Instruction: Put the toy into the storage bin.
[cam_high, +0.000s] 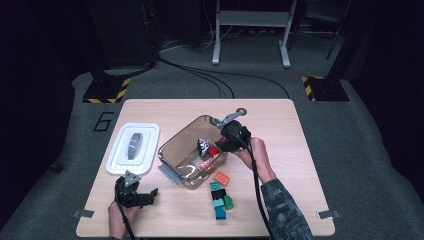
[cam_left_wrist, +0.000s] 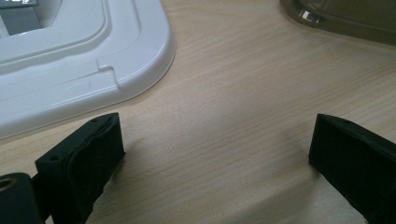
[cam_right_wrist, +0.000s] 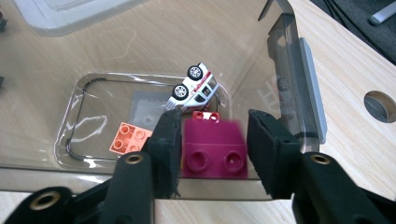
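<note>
— Over the clear bin (cam_right_wrist: 285, 70), where is the magenta brick (cam_right_wrist: 214, 148)?
— Between the right gripper (cam_right_wrist: 212, 140) fingers, pads barely released. Left gripper (cam_left_wrist: 217, 154) rests spread wide on the worktop (cam_left_wrist: 243, 93).

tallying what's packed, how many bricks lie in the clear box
2: an orange brick on the box floor, a small red brick beside the toy car. A magenta brick sits between the jaws of the right claw above them and may hide more.
</note>
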